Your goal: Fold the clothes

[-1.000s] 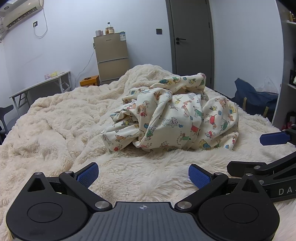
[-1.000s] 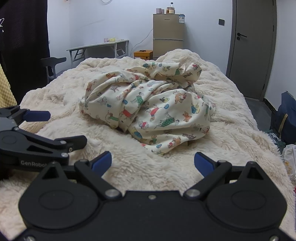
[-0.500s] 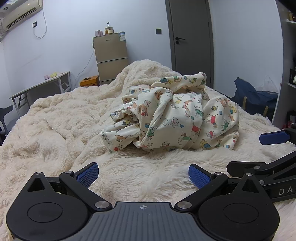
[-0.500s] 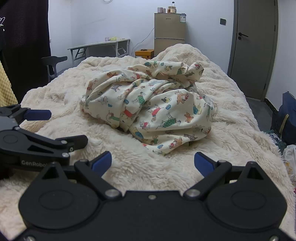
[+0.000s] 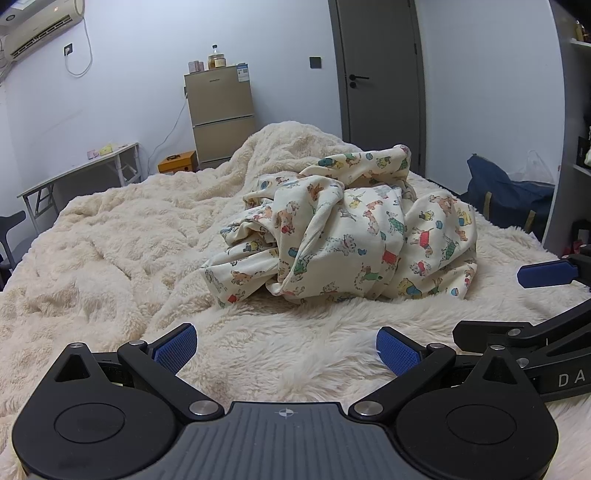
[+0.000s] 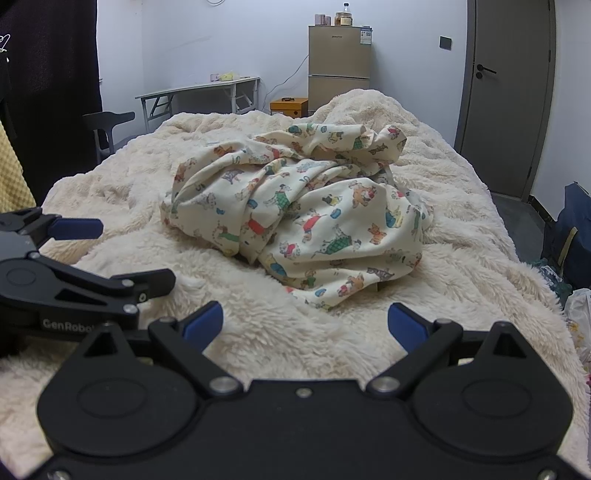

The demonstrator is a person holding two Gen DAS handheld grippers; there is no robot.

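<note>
One crumpled cream garment with cartoon-animal print [image 5: 343, 229] lies mid-bed on the cream fluffy blanket [image 5: 110, 236], away from its edges. Two grippers hover near the blanket's near edge: left gripper [image 5: 286, 347] and right gripper [image 6: 304, 325], both spread wide, holding nothing. Only the right view shows the black chair [image 6: 107, 123]; only the left, the wall air conditioner [image 5: 40, 22].

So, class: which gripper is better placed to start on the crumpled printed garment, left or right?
Probably the right. Both the right gripper and the left gripper are open over the fluffy blanket, but the printed garment lies centred ahead of the right one.
</note>
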